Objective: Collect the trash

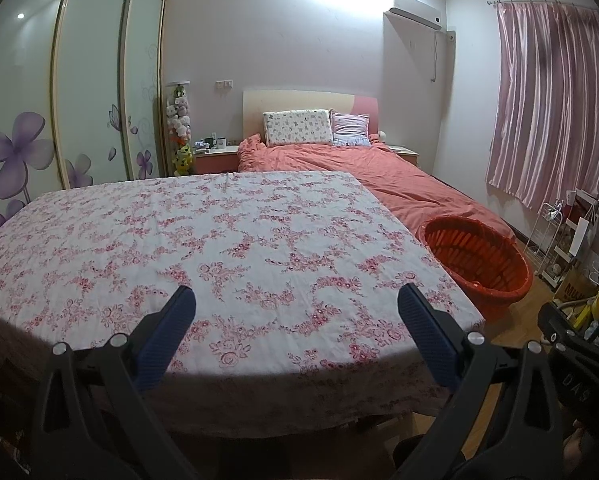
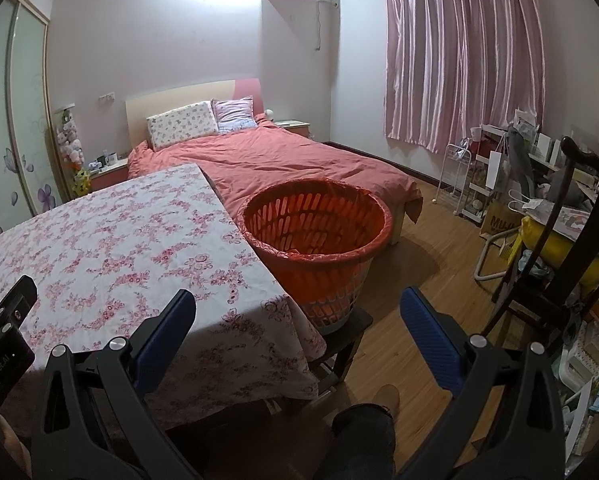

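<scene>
A table covered with a floral cloth (image 1: 203, 240) (image 2: 99, 256) fills the near left; I see no trash on it. An orange slotted basket (image 1: 477, 260) (image 2: 319, 228) lined with a red bag stands on a dark stool at the table's right corner. My left gripper (image 1: 297, 300) hovers open above the table's near edge, nothing between its blue fingers. My right gripper (image 2: 297, 304) is open too, held over the table's right corner, with the basket just beyond it. Each gripper's body shows at the edge of the other's view.
A bed with an orange duvet (image 2: 283, 160) lies behind the table. A dark wooden chair (image 2: 555, 248), a wire rack (image 2: 455, 176) and a cluttered desk stand at the right. Wood floor (image 2: 415, 264) lies between basket and chair. A person's knee (image 2: 363, 432) shows below.
</scene>
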Motion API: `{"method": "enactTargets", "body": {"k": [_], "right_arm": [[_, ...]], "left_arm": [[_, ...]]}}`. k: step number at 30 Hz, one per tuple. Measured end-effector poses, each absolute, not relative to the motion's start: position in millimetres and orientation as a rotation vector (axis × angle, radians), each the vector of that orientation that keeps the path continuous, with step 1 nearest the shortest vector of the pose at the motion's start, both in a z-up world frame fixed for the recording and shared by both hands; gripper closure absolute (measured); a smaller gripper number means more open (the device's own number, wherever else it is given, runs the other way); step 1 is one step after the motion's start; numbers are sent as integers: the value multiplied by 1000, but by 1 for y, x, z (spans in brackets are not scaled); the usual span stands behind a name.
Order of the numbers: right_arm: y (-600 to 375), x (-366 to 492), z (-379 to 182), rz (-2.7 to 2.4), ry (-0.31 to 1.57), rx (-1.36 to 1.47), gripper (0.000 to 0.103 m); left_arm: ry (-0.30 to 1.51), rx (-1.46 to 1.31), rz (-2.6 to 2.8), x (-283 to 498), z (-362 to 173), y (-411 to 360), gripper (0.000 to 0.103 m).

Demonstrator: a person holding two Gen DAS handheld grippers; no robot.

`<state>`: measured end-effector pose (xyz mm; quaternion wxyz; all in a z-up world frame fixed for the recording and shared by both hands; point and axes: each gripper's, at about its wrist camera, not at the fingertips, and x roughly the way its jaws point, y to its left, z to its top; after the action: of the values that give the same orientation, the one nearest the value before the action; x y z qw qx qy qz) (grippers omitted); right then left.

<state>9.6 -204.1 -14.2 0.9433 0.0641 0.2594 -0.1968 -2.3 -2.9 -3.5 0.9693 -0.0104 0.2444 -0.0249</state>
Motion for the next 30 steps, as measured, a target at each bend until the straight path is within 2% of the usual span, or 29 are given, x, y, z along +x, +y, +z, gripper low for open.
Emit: {"method": "enactTargets", "body": {"k": [30], "right_arm": [[-207,5,-4,-400,492,134,2]], "left_arm": [[454,14,-19,-9,10,-9,4]]}}
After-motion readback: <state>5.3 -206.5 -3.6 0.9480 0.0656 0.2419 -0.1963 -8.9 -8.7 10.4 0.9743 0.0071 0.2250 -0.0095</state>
